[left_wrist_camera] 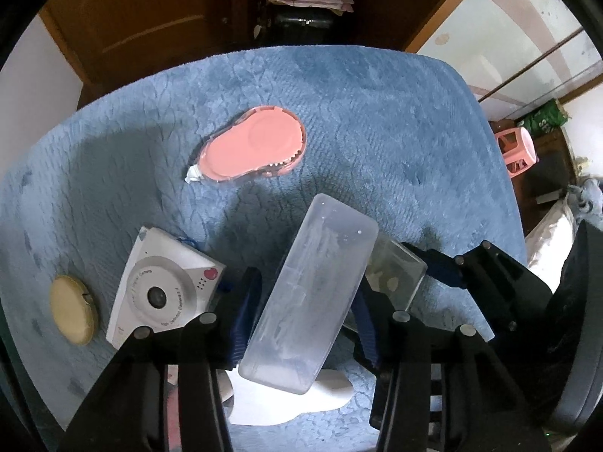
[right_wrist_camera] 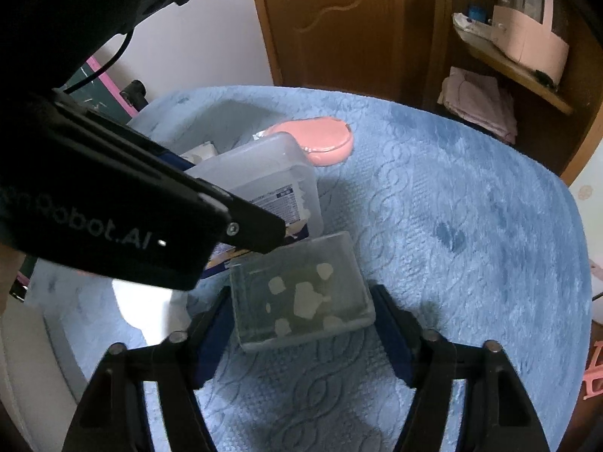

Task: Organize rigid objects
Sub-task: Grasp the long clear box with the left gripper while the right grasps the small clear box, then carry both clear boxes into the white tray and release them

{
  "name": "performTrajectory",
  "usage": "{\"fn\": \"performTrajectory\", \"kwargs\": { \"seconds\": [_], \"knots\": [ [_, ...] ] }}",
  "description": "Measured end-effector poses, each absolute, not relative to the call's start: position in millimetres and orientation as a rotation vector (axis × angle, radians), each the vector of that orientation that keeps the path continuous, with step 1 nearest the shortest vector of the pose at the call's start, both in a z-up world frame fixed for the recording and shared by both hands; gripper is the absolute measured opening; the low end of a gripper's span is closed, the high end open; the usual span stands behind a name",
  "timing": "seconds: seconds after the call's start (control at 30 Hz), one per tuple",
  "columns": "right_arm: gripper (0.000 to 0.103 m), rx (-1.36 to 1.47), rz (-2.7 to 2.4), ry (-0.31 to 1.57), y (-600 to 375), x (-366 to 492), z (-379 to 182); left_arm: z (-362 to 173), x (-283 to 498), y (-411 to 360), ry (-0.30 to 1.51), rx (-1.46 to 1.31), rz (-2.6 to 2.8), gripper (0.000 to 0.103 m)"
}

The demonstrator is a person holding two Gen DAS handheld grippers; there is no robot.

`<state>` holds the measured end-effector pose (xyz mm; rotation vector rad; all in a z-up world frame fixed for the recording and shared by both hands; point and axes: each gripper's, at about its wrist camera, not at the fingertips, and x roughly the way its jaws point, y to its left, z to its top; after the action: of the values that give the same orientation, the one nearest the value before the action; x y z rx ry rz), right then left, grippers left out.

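Observation:
My left gripper [left_wrist_camera: 301, 301] is shut on a long frosted clear plastic box [left_wrist_camera: 312, 293], tilted above the blue cloth. In the right wrist view that box [right_wrist_camera: 271, 184] shows a printed label, with the left gripper's black body across it. My right gripper [right_wrist_camera: 301, 297] stands around a small clear flat case [right_wrist_camera: 301, 290] with pale patches; its blue pads sit close to both sides, contact unclear. The case also shows in the left wrist view [left_wrist_camera: 395, 275]. A pink tape dispenser [left_wrist_camera: 252, 143] lies further back, also in the right wrist view [right_wrist_camera: 320, 143].
A white toy camera [left_wrist_camera: 162, 290] and a cream round disc [left_wrist_camera: 71, 309] lie at the left on the blue plush cloth [left_wrist_camera: 377, 113]. A white piece [left_wrist_camera: 286, 399] lies under the left gripper. A wooden door [right_wrist_camera: 339, 19], shelves and a pink stool [left_wrist_camera: 516, 150] surround the table.

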<state>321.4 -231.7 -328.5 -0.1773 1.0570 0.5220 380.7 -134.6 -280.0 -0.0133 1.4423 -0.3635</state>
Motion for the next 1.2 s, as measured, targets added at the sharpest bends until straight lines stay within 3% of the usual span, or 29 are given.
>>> {"fn": "performTrajectory", "kwargs": {
  "seconds": [0.57,0.87,1.2],
  "knots": [
    [0.063,-0.120,0.449,1.046,-263,292,-302,-269,368,-144,1.402,0.004,-0.309,0.048],
    [0.063,-0.055,0.429,1.001,-272,256,-255,-197,336,-127,1.312,0.004,-0.363,0.048],
    [0.063,0.002,0.420,0.875,-265,204,-163,-86,262,-76,1.155,0.018,-0.430,0.047]
  ]
}}
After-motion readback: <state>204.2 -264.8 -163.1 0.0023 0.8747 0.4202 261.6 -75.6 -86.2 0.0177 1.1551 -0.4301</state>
